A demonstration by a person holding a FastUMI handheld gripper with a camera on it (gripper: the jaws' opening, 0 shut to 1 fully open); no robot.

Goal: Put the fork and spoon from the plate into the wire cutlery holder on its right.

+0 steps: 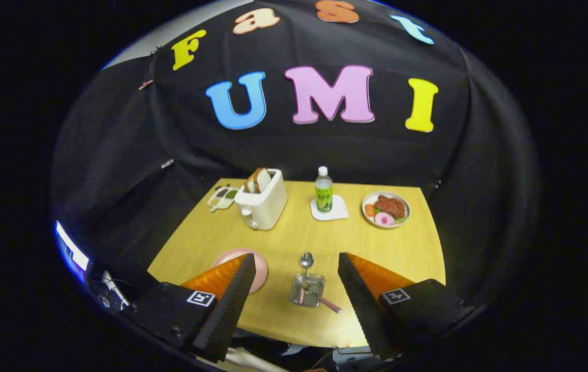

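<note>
**Cutlery looks to be in the holder; gripper hangs open above the table**

The gripper (294,294) sits high over the near edge of the wooden table (376,243), its two fingers spread wide and holding nothing. Between them, down on the table, stands the wire cutlery holder (307,290). A spoon (307,260) rises from it with its bowl pointing away toward the far side, and a pink-handled utensil (325,302) leans out of it toward the right finger; this is probably the fork, though its head is hidden inside the holder and I cannot tell for sure.

The pink plate (259,263) lies just left of the holder, partly hidden behind the left finger. What shows of it is bare, with no cutlery on it.

Judging by this layout, both pieces are already placed and the task is at or near its end. If anything remains, it calls for checking the hidden part of the plate, then lifting clear without bumping the leaning handle, which could tip out.

Farther back stand a toaster (261,205) with bread in its slots, a small divided dish (222,198) beside it, a bottle (324,189) on a white coaster (336,212), and a plate of food (386,209).
</note>
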